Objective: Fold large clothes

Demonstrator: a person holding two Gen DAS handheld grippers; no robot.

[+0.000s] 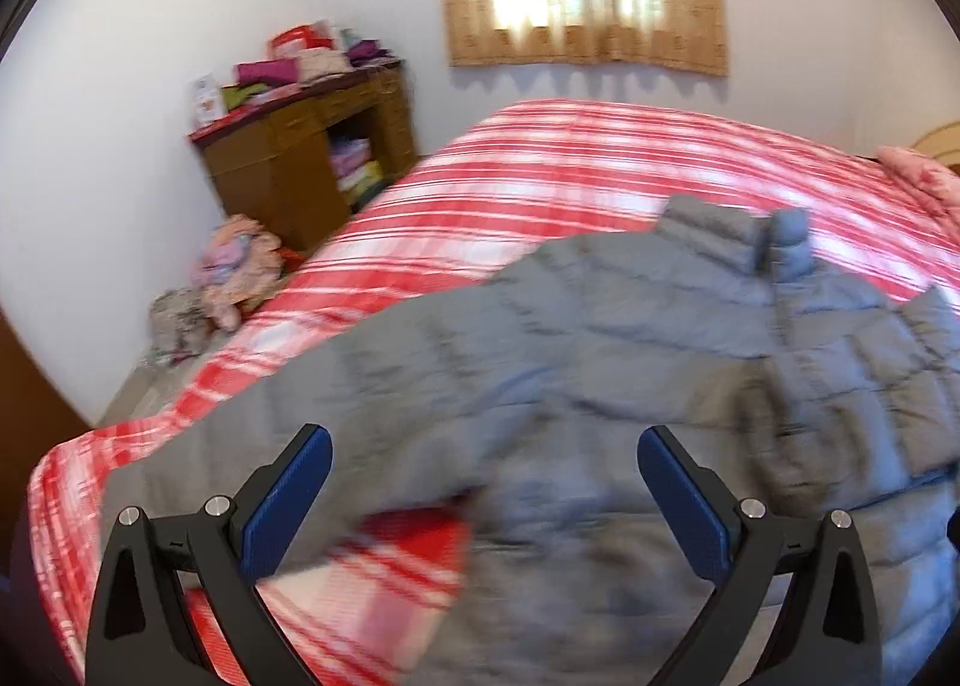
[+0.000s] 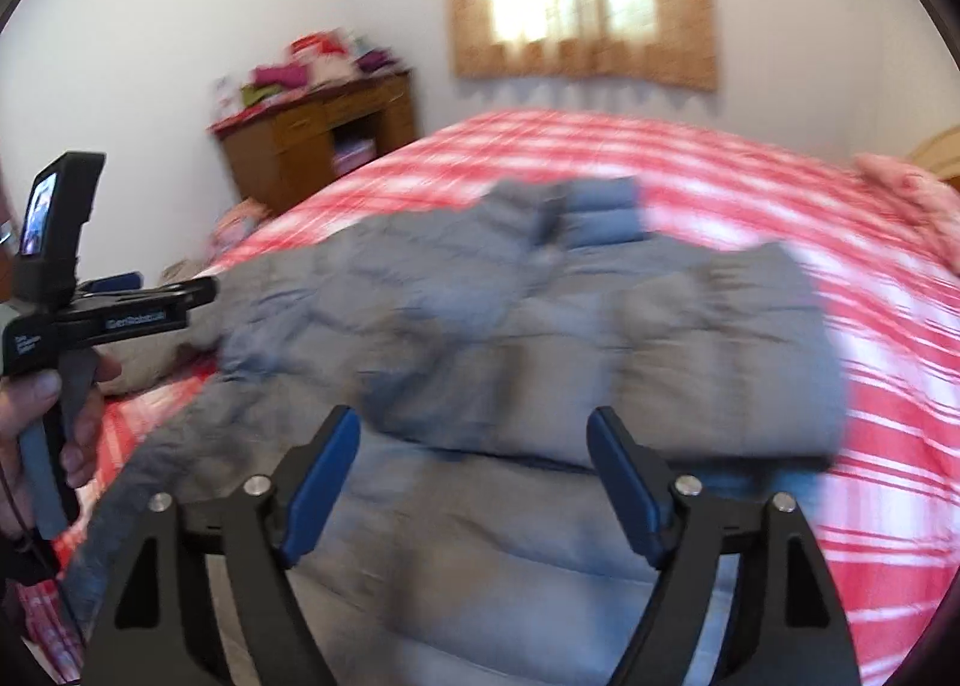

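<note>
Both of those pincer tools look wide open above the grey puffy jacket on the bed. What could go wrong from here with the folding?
1. The grey jacket looks thick and springy; its folded-over sleeve may slide or puff back open now that the right gripper has nothing between its open jaws.
2. The left gripper is open too, above a loose jacket edge near the corner of the striped bedcover; a grab there might pinch the cover as well.

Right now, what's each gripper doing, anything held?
Left gripper: jaws open, nothing held, over the grey puffer jacket.
Right gripper: jaws open, nothing held, above the same jacket.
</note>
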